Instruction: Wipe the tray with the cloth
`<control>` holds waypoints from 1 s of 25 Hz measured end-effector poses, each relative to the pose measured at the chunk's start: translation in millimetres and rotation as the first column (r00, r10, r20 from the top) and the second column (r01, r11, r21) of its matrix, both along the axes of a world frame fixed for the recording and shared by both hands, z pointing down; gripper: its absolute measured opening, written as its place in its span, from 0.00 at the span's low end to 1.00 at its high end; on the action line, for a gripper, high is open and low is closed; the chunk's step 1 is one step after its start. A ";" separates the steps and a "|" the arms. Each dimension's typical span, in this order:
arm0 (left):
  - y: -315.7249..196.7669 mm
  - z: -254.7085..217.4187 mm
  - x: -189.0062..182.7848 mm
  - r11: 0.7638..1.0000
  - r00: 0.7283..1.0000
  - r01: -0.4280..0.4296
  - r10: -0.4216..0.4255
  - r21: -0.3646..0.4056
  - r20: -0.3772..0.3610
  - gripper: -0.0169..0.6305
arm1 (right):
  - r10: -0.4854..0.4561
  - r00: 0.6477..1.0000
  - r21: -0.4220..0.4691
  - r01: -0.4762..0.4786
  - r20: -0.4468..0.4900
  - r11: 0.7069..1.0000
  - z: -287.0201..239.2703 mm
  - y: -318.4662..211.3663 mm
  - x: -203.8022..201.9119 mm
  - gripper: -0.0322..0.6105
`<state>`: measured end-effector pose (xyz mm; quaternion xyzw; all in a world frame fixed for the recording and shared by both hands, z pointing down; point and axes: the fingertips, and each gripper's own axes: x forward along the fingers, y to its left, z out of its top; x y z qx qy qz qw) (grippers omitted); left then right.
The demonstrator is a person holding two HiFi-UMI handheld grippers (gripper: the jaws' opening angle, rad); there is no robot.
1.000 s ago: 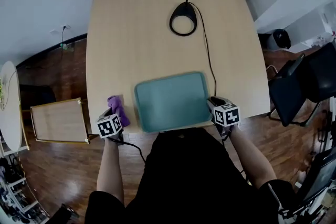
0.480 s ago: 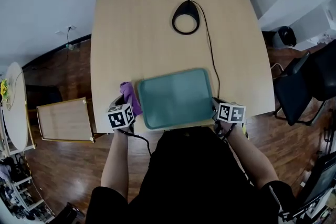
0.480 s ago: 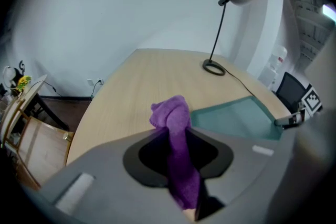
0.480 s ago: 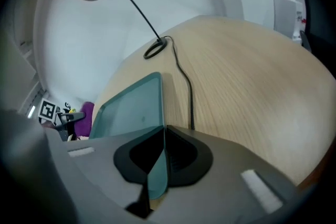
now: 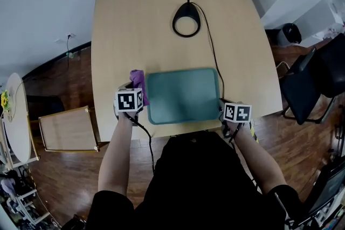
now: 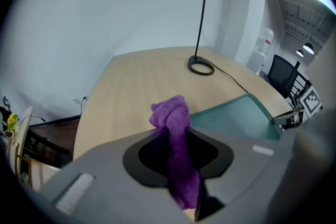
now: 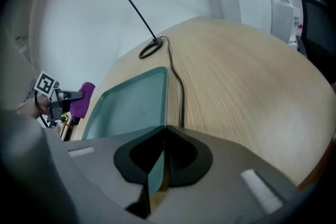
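Two grippers: the left gripper (image 5: 133,90) and the right gripper (image 5: 225,111) are both at work, one at each side of the tray.
Left fingers: pinched together on a bunched purple terry cloth (image 6: 172,118), which runs up between them and sticks out past the tips.
Right fingers: pressed onto the thin rim of the teal rectangular plastic tray (image 5: 183,95) at its near right corner, apparently steadying it.
Cloth position: in the head view it sits just beside the tray's far left corner, over the counter rather than over the tray floor. Whether it brushes the rim cannot be told.
Tray position: flat on the pale wooden counter (image 5: 135,24), close to the near edge, long side towards the person. Its floor is bare, with no spill or crumbs that these views can show.
Other things: a black desk lamp (image 5: 186,18) stands well beyond the tray, its black cable (image 5: 213,56) trailing past the tray's right side.
Done so far: cloth gripped, tray braced, cloth brought to the tray's edge.
Left to do: by my reading, all the wiping. The cloth has to cross the rim, press onto the floor and sweep across it.
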<state>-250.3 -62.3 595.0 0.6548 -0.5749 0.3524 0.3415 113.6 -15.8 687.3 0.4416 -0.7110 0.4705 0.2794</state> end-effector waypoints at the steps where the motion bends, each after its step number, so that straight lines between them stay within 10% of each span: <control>1: -6.3 8.8 8.2 0.999 1.000 -0.024 0.023 -0.034 -0.008 0.20 | -0.010 1.000 -0.002 0.010 -0.002 1.000 -0.1 -0.6 -1.4 0.07; 8: -8.7 56.1 31.7 0.962 0.994 -0.066 0.087 -0.264 0.067 0.20 | -0.089 0.994 0.004 0.089 -0.062 0.996 0.7 -3.2 -7.0 0.07; 25: -44.0 70.4 197.2 0.869 0.904 -0.413 0.427 -0.274 -0.012 0.21 | -0.234 0.965 0.053 0.242 -0.117 0.969 -4.3 -7.1 -20.0 0.10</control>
